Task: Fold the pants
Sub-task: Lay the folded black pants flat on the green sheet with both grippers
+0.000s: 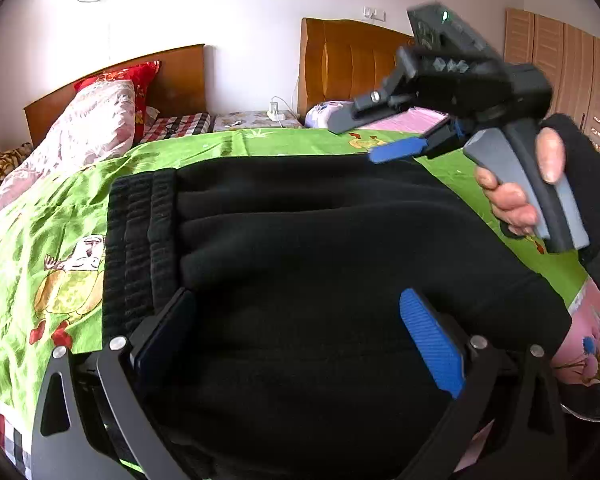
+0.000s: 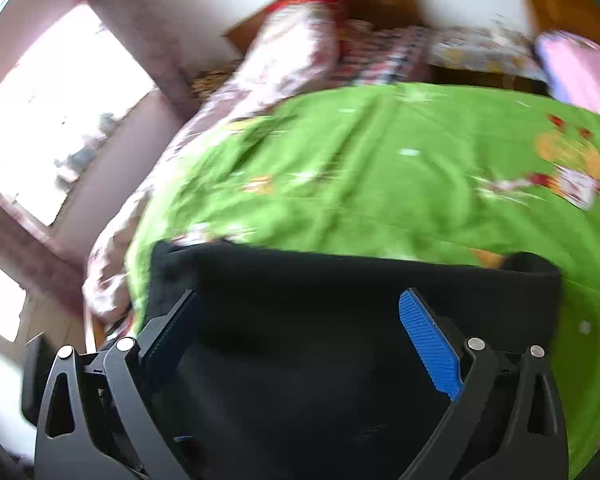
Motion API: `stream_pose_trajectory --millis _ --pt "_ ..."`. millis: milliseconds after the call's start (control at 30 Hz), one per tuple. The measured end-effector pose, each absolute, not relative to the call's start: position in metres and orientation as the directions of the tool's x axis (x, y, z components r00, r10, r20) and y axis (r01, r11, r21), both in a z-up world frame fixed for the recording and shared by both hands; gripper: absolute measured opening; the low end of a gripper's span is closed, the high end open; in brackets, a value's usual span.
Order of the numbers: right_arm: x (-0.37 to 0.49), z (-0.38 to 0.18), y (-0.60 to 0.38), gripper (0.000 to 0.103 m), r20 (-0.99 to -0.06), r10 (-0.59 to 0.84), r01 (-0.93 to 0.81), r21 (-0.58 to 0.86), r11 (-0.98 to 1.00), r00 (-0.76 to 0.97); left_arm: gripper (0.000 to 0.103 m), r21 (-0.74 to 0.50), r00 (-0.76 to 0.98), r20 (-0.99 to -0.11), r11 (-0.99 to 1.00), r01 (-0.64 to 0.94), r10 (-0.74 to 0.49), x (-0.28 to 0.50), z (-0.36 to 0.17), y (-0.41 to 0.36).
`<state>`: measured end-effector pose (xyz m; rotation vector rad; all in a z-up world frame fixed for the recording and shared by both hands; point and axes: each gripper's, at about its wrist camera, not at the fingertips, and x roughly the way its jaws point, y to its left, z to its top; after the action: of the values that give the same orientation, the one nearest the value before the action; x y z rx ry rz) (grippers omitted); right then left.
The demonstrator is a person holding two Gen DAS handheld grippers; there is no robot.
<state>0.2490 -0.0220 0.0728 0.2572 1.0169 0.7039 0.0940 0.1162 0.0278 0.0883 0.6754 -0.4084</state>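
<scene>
Pants: the black pants (image 1: 320, 248) lie folded on the green bedspread (image 1: 60, 216), with the ribbed waistband (image 1: 136, 248) toward the left of the left camera's view.
Left tongs: the left gripper (image 1: 300, 340) hangs low over the black cloth, its two fingers spread wide with nothing pinched between them.
Right tongs: the right gripper (image 1: 366, 136) is up in the air above the far edge of the pants, fingers parted, holding nothing; in its own blurred view it (image 2: 304, 344) also shows spread fingers over the cloth.
Hand: a hand (image 1: 516, 192) in a dark sleeve grips the grey handle.
Bed: a pink flowered quilt (image 1: 88, 128) and a red pillow (image 1: 140, 80) lie near the wooden headboard (image 1: 180, 76).
Beyond: a second headboard (image 1: 348, 60) stands against the white wall.
</scene>
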Motion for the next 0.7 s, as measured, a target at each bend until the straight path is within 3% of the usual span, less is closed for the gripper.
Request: stream_pose_trajectory --millis 100,233,367,500,600,700 --pt "0.253 0.069 0.008 0.096 -0.646 0.740 -0.480 0.597 0.643 0.187 0.102 -0.051 0.704 -0.625 0.918 0.394 -0.338 0.094 0.028 0.116" --pt "0.289 0.047 0.030 0.096 -0.712 0.682 -0.415 0.577 0.703 0.167 0.102 -0.051 0.699 -0.632 0.917 0.395 -0.336 0.095 0.029 0.115" --pt "0.299 0.064 0.012 0.096 -0.665 0.702 -0.341 0.617 0.709 0.256 0.102 -0.052 0.692 -0.641 0.918 0.394 -0.333 0.096 0.030 0.115" --pt "0.288 0.075 0.019 0.096 -0.564 0.809 -0.375 0.722 0.581 0.169 0.102 -0.051 0.695 -0.640 0.920 0.389 -0.329 0.097 0.030 0.115" --pt "0.290 0.059 0.041 0.096 -0.622 0.779 -0.379 0.703 0.602 0.083 0.102 -0.048 0.696 -0.640 0.922 0.385 -0.324 0.097 0.030 0.114" --pt "0.307 0.052 0.045 0.096 -0.644 0.756 -0.339 0.688 0.641 0.122 0.102 -0.046 0.694 -0.643 0.921 0.388 -0.325 0.094 0.030 0.113"
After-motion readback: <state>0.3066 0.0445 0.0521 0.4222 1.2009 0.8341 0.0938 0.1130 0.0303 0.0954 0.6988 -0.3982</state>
